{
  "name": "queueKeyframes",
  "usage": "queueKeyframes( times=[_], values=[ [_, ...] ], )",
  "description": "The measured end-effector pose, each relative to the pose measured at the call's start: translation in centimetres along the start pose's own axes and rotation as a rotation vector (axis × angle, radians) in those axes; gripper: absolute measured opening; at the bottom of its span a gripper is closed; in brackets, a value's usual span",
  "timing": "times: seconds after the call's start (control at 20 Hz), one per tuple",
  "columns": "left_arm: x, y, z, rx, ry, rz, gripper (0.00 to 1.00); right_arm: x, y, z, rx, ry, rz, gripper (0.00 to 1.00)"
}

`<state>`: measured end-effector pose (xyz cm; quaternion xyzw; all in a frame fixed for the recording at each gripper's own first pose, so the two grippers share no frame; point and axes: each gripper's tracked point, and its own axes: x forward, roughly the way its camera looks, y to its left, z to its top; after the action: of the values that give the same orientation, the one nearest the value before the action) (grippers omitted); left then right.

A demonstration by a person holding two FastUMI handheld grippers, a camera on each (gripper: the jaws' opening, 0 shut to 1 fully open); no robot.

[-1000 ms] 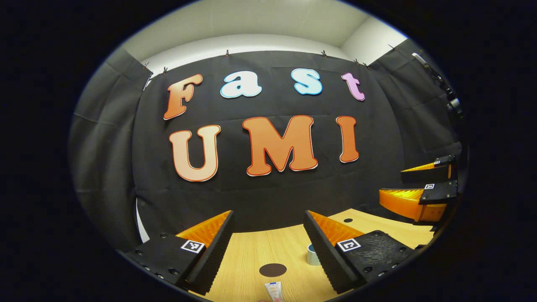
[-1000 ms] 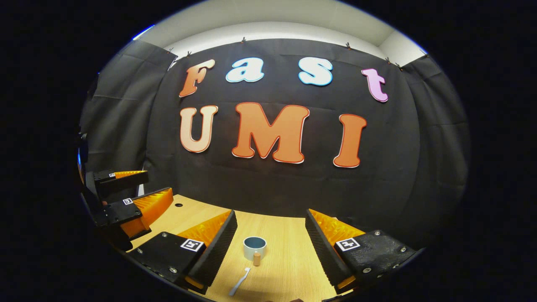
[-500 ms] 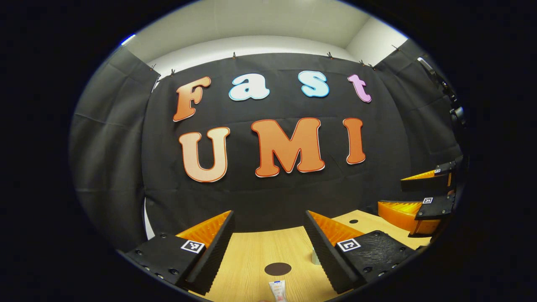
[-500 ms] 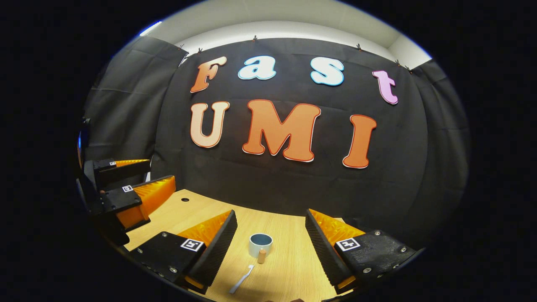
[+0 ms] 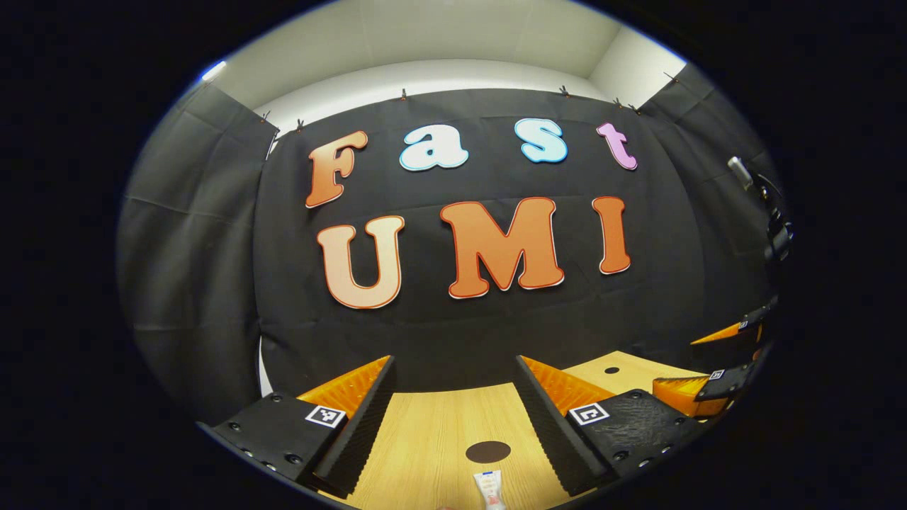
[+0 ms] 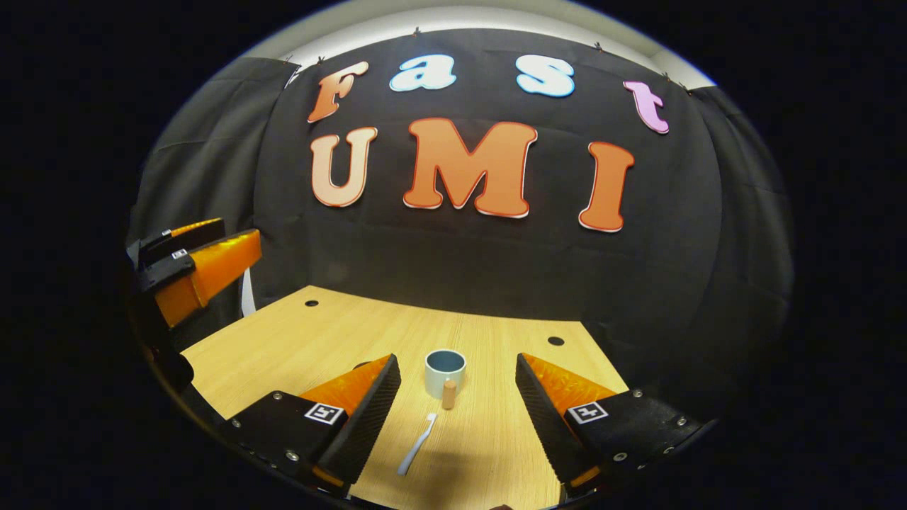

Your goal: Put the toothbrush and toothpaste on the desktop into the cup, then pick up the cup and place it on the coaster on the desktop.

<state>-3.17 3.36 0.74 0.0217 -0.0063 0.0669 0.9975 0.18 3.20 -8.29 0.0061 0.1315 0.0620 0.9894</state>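
Wooden desk [image 6: 297,340] spans both views, two small holes near far edge. Right gripper [image 6: 457,397] hovers above desk, jaws wide, nothing between them. Left gripper [image 5: 453,414] likewise gaping, empty, also seen at left edge of right gripper view. Cup [image 6: 445,372] upright on desk ahead of right gripper, handle toward camera. Toothbrush [image 6: 418,445] flat on desk just before cup, apart from it. Coaster [image 5: 488,451], dark disc, lies between left fingers' line; toothpaste [image 5: 489,489] flat just nearer than coaster.
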Motion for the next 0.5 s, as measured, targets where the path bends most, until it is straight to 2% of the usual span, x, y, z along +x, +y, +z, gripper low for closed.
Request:
queueKeyframes(
  times=[0.2,0.5],
  values=[
    [-0.7,1.1,0.2,0.016,0.005,0.024,0.98,1.4,1.0,-2.9,0.01,0.142,0.041,0.98],
    [-3.0,2.9,0.4,0.028,0.019,0.116,1.0,3.2,2.1,-7.7,0.023,0.34,0.115,0.99]
  ],
)
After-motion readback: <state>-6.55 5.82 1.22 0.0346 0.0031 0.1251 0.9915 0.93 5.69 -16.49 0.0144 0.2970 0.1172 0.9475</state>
